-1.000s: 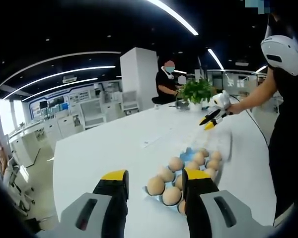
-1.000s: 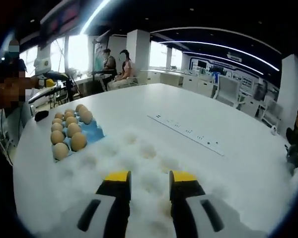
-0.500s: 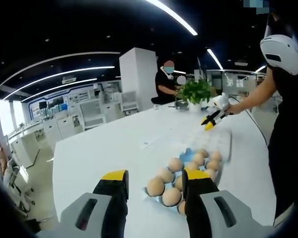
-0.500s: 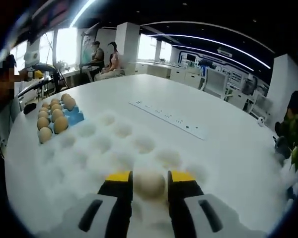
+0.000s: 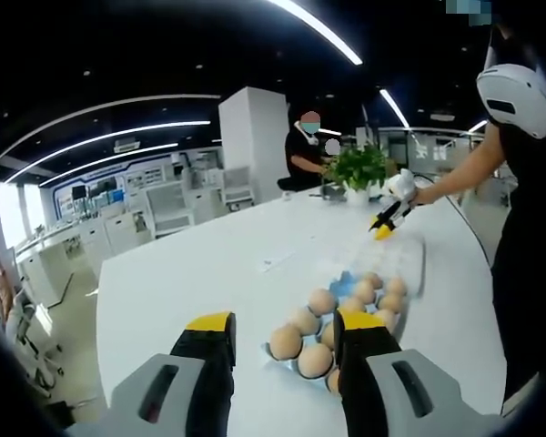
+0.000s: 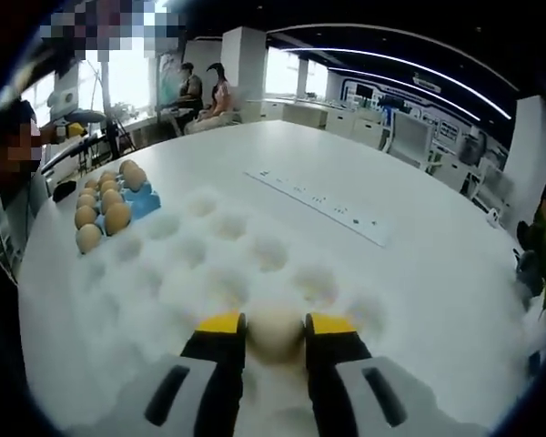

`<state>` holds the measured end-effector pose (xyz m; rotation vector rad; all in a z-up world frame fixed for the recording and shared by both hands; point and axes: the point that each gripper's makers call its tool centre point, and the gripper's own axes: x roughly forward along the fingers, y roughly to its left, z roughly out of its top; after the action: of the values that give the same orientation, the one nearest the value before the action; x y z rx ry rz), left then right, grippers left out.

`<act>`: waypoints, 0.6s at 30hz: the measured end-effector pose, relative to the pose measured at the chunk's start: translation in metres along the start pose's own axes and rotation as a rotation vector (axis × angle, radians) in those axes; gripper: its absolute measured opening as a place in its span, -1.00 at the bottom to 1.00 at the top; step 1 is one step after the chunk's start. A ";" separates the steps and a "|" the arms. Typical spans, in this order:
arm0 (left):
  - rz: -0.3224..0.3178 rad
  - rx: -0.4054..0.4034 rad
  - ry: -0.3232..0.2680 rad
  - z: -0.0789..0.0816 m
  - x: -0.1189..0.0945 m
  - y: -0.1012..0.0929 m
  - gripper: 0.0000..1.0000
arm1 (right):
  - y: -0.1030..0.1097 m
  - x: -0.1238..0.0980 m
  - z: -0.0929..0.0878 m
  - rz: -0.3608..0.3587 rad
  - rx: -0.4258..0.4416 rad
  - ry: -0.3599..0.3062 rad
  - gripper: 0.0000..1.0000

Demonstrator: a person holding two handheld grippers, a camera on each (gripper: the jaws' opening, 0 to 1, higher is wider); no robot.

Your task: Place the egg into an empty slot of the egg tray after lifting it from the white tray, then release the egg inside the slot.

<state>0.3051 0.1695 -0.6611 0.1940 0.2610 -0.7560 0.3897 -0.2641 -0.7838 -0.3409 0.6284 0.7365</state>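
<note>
A pale egg [image 6: 275, 330] rests in a dimple of the white foam tray [image 6: 209, 264], and my right gripper [image 6: 275, 326] is shut on the egg with both yellow-tipped fingers against its sides. The blue egg tray [image 6: 144, 202] with several brown eggs [image 6: 109, 217] lies far left of it on the table. In the left gripper view my left gripper [image 5: 285, 328] hangs open and holds nothing, just short of the blue egg tray [image 5: 344, 279] and its eggs [image 5: 300, 339]. Beyond that tray the right gripper [image 5: 382, 221] dips over the white tray [image 5: 408, 259].
The big white table [image 5: 191, 273] carries a flush power strip [image 6: 328, 205] and a potted plant [image 5: 359, 168] at the far end. A person [image 5: 305, 150] sits behind the plant. Two more people [image 6: 205, 91] sit by the windows. The holder's arm [image 5: 464, 177] reaches in from the right.
The right gripper came forward over the white tray to an egg and its jaws have narrowed onto it. The left gripper has held still and open.
</note>
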 end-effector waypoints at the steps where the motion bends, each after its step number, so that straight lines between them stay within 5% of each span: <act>1: 0.001 -0.001 -0.002 0.000 0.000 0.000 -0.14 | 0.001 0.000 0.000 0.004 -0.003 0.001 -0.47; 18: -0.002 0.005 0.007 0.000 -0.001 -0.001 -0.14 | 0.001 -0.013 0.014 -0.007 0.043 -0.029 -0.51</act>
<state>0.3037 0.1696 -0.6609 0.2016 0.2656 -0.7578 0.3874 -0.2635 -0.7650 -0.2921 0.6151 0.7189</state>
